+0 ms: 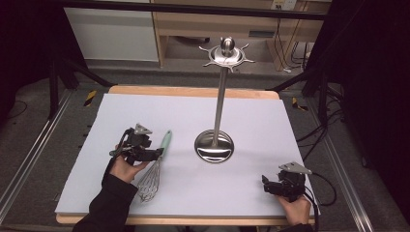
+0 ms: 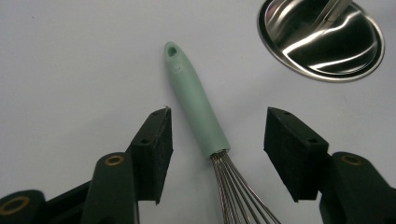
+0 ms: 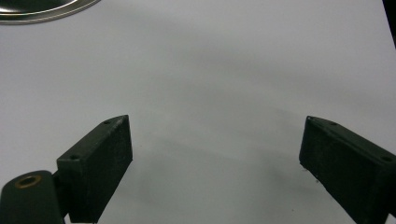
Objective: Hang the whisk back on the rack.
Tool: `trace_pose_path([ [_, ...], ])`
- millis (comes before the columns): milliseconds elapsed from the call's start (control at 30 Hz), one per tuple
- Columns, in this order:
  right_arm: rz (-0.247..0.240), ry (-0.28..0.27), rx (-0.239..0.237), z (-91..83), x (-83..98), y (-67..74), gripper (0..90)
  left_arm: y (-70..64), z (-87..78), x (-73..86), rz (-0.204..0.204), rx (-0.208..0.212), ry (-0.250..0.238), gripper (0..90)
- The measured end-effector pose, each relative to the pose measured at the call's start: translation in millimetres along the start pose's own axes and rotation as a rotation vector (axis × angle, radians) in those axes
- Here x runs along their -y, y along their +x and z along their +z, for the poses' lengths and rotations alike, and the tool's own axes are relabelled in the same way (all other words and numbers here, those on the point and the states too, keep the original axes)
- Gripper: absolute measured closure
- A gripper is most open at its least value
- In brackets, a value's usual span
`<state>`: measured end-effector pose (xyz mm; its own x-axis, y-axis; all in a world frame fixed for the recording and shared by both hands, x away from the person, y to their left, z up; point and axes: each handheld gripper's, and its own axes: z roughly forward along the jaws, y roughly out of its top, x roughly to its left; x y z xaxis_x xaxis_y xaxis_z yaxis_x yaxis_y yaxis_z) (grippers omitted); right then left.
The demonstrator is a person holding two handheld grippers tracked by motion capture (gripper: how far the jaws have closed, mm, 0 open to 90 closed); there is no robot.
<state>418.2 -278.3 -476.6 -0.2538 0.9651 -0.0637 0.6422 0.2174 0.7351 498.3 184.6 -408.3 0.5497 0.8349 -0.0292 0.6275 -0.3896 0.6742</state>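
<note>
Here, the whisk (image 2: 198,105) lies flat on the white mat (image 1: 193,116), left of the steel stand's base (image 1: 214,146), mint handle pointing away from the person. Left gripper (image 2: 217,154) straddles the handle where it meets the wires, pads clear on both sides, not yet pressing. Right gripper (image 3: 215,163) rests near the mat's right corner, jaws wide, nothing between them.

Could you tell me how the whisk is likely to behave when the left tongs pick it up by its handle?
The whisk probably lifts lightly: thin wires, slim handle. Its smooth, tapered green handle may slip between the pads. The longer wire end would likely droop unless gripped firmly.
</note>
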Motion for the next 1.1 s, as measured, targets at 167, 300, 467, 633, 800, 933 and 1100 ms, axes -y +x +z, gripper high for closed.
trace_pose_path([
  [167, -0.001, 0.002, -0.002, 0.4, 0.2, 0.5, 10.0, -1.0, 10.3, 0.4, 0.003, -0.009, 0.039, 42.9],
  [300, -0.004, 0.006, -0.003, 1.1, 0.2, 0.8, 10.0, -1.9, 21.7, -0.4, -0.002, -0.010, 0.084, 44.5],
  [467, -0.007, 0.006, -0.005, 1.2, 0.2, 0.8, 10.0, -0.9, 31.4, 0.0, -0.007, -0.011, 0.118, 47.2],
  [633, -0.009, 0.011, -0.008, 1.6, 0.2, 1.2, 10.0, 2.6, 42.4, 3.3, -0.027, -0.008, 0.158, 49.8],
  [800, -0.012, 0.013, -0.009, 1.8, 0.3, 1.4, 10.0, 3.8, 49.0, 5.5, -0.039, -0.002, 0.181, 53.1],
  [933, -0.012, 0.014, -0.008, 1.9, 0.3, 1.3, 10.0, 4.9, 54.8, 6.9, -0.048, 0.015, 0.207, 58.4],
  [1100, -0.013, 0.014, -0.010, 1.8, 0.2, 1.6, 10.0, 5.2, 57.1, 6.2, -0.071, 0.015, 0.217, 62.8],
])
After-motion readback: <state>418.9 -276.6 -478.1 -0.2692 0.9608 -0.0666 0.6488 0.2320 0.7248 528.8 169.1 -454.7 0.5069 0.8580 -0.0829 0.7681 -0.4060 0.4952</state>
